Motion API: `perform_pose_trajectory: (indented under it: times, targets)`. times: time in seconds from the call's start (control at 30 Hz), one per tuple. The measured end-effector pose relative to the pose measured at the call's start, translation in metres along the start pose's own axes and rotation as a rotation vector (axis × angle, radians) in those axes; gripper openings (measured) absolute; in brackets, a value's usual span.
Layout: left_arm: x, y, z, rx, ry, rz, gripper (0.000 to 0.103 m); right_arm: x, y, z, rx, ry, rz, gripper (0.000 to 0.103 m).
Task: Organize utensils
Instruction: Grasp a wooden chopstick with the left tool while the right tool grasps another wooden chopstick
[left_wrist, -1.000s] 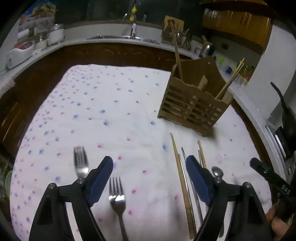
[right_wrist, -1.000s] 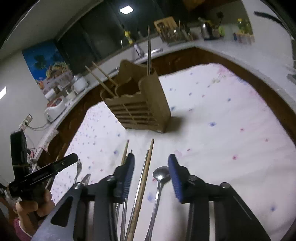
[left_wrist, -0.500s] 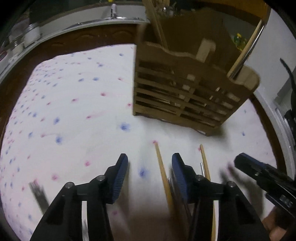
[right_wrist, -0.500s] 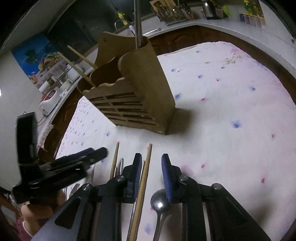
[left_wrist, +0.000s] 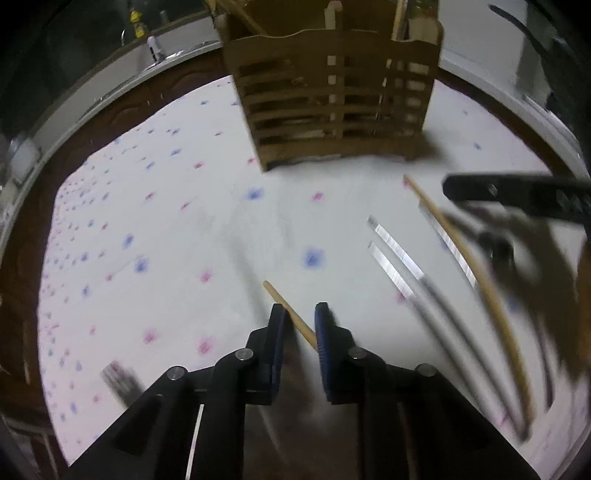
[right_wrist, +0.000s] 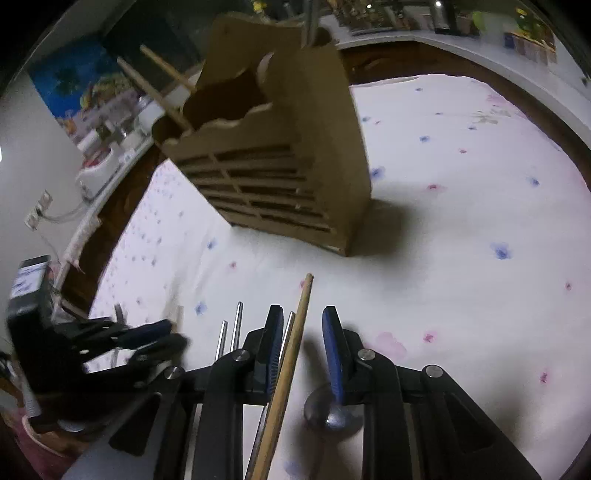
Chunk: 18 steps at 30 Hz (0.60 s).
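Left gripper (left_wrist: 300, 325) jaws closing around wooden chopstick (left_wrist: 291, 314), contact unclear through blur. Right gripper (right_wrist: 303, 332) narrowly spread, straddling second chopstick (right_wrist: 295, 332), apparently not pinching.

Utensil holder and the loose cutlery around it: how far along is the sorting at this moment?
Early. The wooden holder already has a few sticks standing in it. In hand: the left hand-held gripper is closing around one wooden chopstick; the right hand-held gripper straddles another chopstick, pads apart from it. Left on the cloth: metal chopsticks and a spoon.
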<state>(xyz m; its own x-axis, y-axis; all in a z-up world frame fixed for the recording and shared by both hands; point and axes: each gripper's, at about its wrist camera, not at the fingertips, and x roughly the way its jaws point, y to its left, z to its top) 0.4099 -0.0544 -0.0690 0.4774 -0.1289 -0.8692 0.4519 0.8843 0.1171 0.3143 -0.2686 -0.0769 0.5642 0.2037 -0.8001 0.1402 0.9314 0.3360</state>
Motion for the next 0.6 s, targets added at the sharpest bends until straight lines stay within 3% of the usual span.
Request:
perform_pose_trajectory:
  times: [0.07, 0.17, 0.3, 0.4, 0.5, 0.6]
  targets:
    - [-0.004, 0.008, -0.009, -0.009, -0.005, 0.005, 0.015, 0.009, 0.005, 0.001, -0.027, 0.024, -0.026, 0.022]
    - [-0.013, 0.018, -0.018, -0.108, -0.011, -0.025, 0.015, 0.02, 0.008, 0.001, -0.06, 0.04, -0.062, 0.013]
    - [-0.019, 0.03, -0.03, -0.257, -0.016, -0.031, 0.034, 0.02, 0.008, 0.0, -0.07, 0.054, -0.074, 0.01]
    - [-0.02, 0.036, -0.034, -0.354, -0.013, -0.034, 0.035, 0.021, 0.009, 0.002, -0.079, 0.067, -0.082, 0.011]
    - [-0.023, 0.035, -0.032, -0.385, 0.01, -0.029, 0.035, 0.023, 0.012, 0.004, -0.088, 0.077, -0.089, 0.011]
    - [-0.022, 0.026, -0.028, -0.355, 0.028, -0.014, 0.035, 0.023, 0.012, 0.003, -0.099, 0.078, -0.088, 0.011]
